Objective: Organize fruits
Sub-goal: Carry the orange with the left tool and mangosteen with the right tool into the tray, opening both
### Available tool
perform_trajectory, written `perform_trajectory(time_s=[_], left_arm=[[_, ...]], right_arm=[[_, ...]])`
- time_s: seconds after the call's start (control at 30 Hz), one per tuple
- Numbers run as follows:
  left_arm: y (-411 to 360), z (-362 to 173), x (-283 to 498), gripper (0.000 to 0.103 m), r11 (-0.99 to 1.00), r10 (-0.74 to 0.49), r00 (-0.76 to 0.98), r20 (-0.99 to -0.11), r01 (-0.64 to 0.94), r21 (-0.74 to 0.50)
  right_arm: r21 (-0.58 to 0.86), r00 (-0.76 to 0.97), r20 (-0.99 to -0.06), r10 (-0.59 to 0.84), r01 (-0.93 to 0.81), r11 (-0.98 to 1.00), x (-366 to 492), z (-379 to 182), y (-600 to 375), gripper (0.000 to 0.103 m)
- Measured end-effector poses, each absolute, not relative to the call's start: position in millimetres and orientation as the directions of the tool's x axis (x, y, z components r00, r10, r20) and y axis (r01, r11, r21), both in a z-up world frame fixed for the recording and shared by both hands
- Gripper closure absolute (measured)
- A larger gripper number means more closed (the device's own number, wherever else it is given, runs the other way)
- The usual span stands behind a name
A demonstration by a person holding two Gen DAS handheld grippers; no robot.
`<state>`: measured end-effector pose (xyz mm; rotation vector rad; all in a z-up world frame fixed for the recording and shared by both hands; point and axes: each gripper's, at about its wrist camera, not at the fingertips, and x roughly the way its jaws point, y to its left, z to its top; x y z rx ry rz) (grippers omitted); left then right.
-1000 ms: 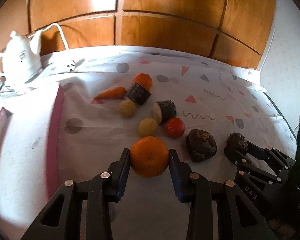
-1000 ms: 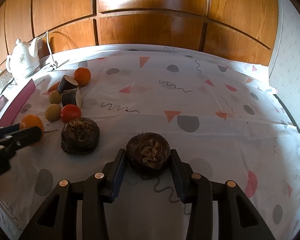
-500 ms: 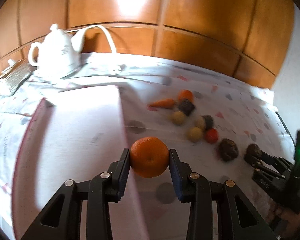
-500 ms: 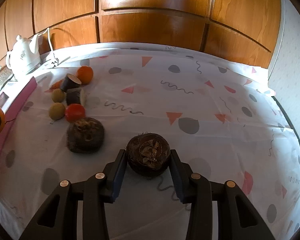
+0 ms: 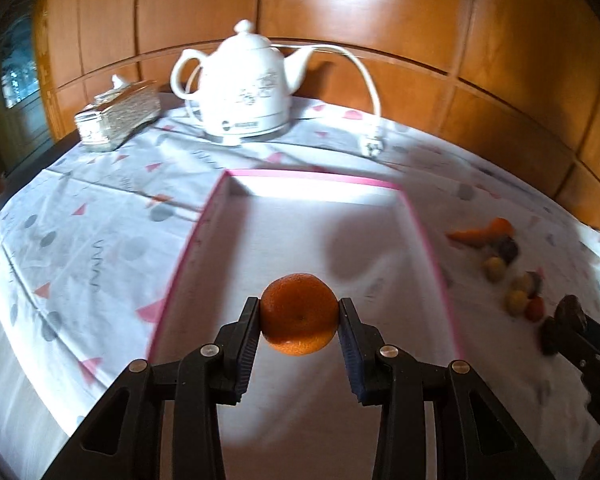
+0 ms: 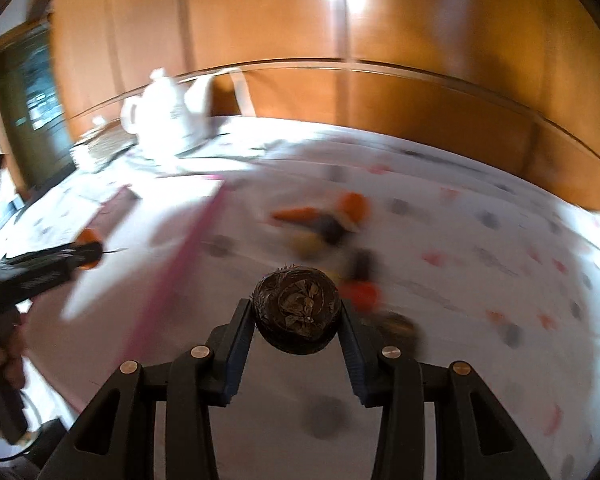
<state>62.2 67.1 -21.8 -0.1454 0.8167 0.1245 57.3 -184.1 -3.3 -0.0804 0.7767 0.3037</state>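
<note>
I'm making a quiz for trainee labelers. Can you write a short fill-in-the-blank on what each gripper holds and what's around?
1. The left gripper is shut on an ____.
2. The orange hangs above a white tray with a ____ rim.
3. The right gripper is shut on a dark ____ fruit.
4. Behind the tray stands a white ____.

Missing words: orange; pink; brown; kettle

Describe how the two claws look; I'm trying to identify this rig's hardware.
Both the left claw and right claw are matte black plastic, with triangular cut-outs in the linkage arms, round silver-and-brass pivot screws, and ribbed dark-blue fingers. No cables or sleeves are visible.
</note>
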Motion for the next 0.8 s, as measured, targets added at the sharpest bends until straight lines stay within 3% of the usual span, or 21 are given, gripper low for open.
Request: perform_trajectory(time_s=[0.2, 0.47, 0.67, 0.8], left_arm=[[85, -23, 60, 0.064, 0.973, 0.096, 0.674, -0.733, -0.219, -0.074], [104, -31, 64, 0.062, 0.960, 0.114, 0.655, -0.747, -0.266, -0.087], [108, -27, 60, 0.052, 0.955, 0.120, 0.669, -0.733, -0.280, -0.099], [108, -23, 55, 0.045, 0.953, 0.122, 0.681, -0.722, -0.285, -0.107]], right_arm=[[0.098, 0.597, -0.716, 0.363, -0.429, 0.898, 79, -2, -117, 0.060], [0.131, 0.549, -0.734, 0.399, -0.462, 0.877, 97, -7, -68, 0.060], [0.135, 0.542, -0.740, 0.400, -0.462, 0.876, 102, -12, -47, 0.058], [0.141, 0.557, -0.731, 0.395, -0.443, 0.886, 98, -10, -51, 0.050]])
